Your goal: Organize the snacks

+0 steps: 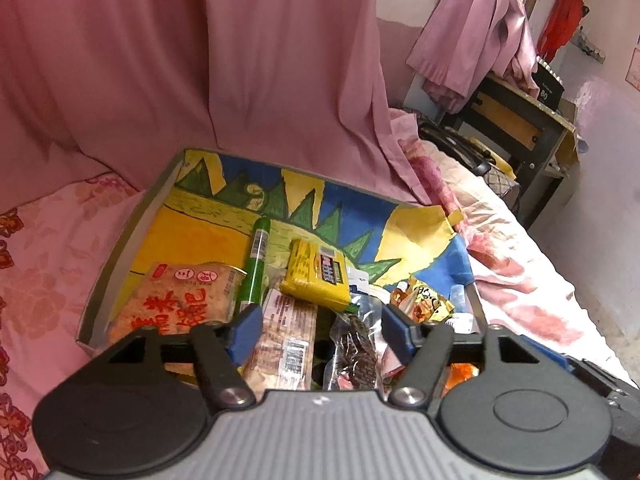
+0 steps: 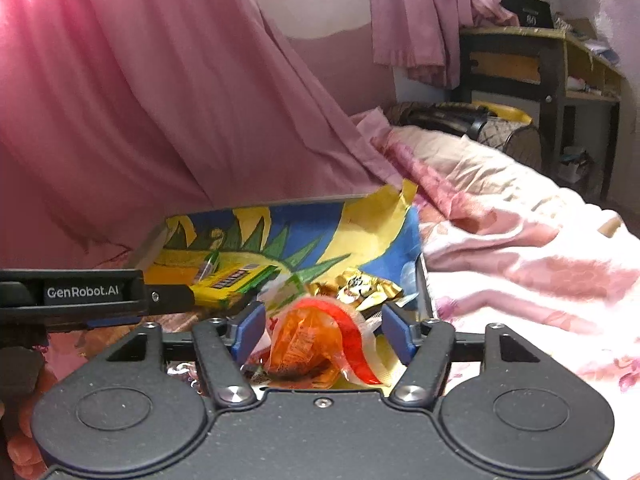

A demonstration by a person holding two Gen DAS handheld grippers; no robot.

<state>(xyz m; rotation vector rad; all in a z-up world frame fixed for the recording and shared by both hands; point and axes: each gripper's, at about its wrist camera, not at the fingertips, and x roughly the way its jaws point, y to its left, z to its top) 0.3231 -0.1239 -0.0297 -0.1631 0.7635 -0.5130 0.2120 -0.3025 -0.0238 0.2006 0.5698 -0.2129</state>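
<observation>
A tray (image 1: 120, 240) lined with a blue, yellow and green drawing lies on the bed and holds several snacks. Among them are a rice-cracker bag with red characters (image 1: 180, 304), a green tube (image 1: 256, 268), a yellow pack (image 1: 316, 276) and gold packets (image 1: 424, 300). My left gripper (image 1: 322, 332) hangs open over a pinkish wrapped bar (image 1: 284, 340) and a dark snack in clear wrap (image 1: 356, 352), touching neither. My right gripper (image 2: 322, 332) is open around an orange-red packet (image 2: 316, 344), which lies loose between the blue pads. The yellow pack (image 2: 232, 280) and a gold packet (image 2: 360, 284) sit beyond it.
A pink curtain (image 1: 240, 60) hangs close behind the tray. The flowered bedsheet (image 2: 520, 280) spreads to the right. A dark-framed wooden desk (image 2: 540, 64) stands at the back right. The left gripper's body (image 2: 80, 292) crosses the right view's left side, with a hand (image 2: 24, 440) below it.
</observation>
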